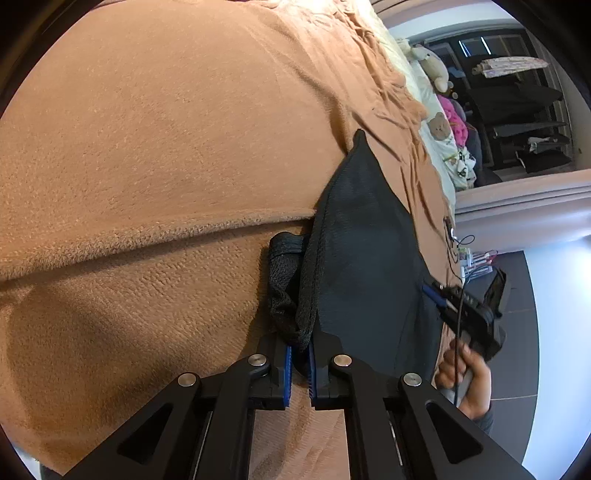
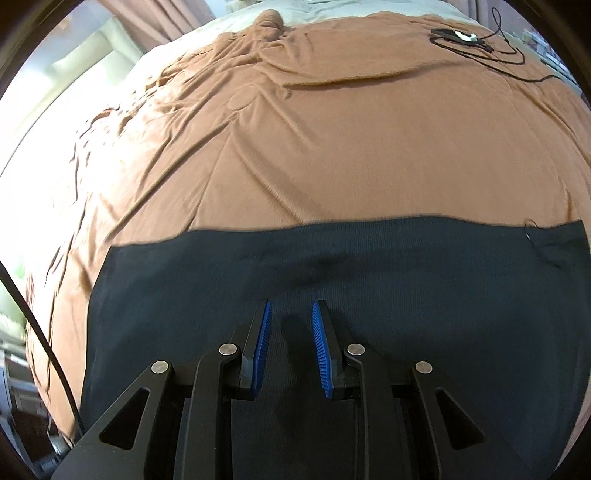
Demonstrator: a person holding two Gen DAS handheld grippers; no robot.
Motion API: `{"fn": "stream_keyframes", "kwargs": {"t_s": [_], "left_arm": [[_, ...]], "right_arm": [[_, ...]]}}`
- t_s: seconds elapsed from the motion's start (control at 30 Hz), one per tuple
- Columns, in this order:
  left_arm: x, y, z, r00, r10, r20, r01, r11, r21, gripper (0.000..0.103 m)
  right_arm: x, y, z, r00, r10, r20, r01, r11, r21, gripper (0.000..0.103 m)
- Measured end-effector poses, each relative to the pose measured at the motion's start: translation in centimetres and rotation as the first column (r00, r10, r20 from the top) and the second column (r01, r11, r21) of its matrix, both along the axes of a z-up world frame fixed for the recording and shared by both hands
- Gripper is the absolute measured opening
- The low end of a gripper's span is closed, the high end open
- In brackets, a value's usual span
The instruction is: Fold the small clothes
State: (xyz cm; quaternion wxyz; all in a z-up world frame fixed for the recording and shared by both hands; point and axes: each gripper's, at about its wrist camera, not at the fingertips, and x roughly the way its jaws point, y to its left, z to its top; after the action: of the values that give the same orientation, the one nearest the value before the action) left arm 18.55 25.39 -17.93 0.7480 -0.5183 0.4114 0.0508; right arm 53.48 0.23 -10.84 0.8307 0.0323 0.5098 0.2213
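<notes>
Right gripper (image 2: 291,314) fingers parted over flat dark garment (image 2: 332,266) on brown blanket (image 2: 295,147).

Bed (image 2: 332,147) was covered by a tan blanket (image 1: 166,147), creased toward the far side, pale sheet (image 2: 351,7) beyond it. Soft toys (image 1: 432,62) lay at the bed's edge. Dark tiled floor (image 1: 517,332) ran beside a white wall (image 1: 561,314). Dark rack (image 1: 517,122) with hung laundry stood behind a glazed opening. Brown curtain (image 2: 155,14) hung by a bright window (image 2: 74,62). Black cable (image 2: 480,44) lay on the blanket.
</notes>
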Motion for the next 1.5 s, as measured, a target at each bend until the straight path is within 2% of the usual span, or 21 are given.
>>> {"fn": "stream_keyframes", "kwargs": {"t_s": [0.3,0.67,0.9,1.1,1.3,1.5], "left_arm": [[-0.2,0.0,0.2,0.999,-0.003,0.033,0.003,1.0,-0.015,0.005],[-0.6,0.1,1.0,0.995,0.002,0.098,0.001,1.0,-0.031,0.003],[-1.1,0.0,1.9,0.988,0.01,0.152,0.002,0.997,-0.081,0.003],[-0.2,-1.0,4.1,0.976,-0.021,0.217,0.043,0.995,-0.094,0.002],[1.2,-1.7,7.2,0.959,-0.059,0.277,0.083,0.994,-0.077,0.002],[3.0,-3.1,10.1,0.943,-0.109,0.315,0.129,0.991,-0.041,0.002]], "right_arm": [[-6.4,-3.2,-0.1,0.998,0.061,-0.029,-0.06,0.998,0.017,0.019],[-14.0,-5.1,-1.1,0.988,0.147,-0.035,-0.147,0.989,0.024,0.019],[-17.7,-6.5,-1.6,0.992,0.128,-0.014,-0.127,0.99,0.06,0.019],[-19.2,-7.8,-1.8,0.993,0.113,-0.02,-0.11,0.989,0.101,0.018],[-19.9,-8.7,-2.1,0.993,0.114,-0.03,-0.109,0.986,0.126,0.01],[-19.2,-9.8,-0.1,0.996,0.086,0.005,-0.085,0.979,0.184,0.01]]}}
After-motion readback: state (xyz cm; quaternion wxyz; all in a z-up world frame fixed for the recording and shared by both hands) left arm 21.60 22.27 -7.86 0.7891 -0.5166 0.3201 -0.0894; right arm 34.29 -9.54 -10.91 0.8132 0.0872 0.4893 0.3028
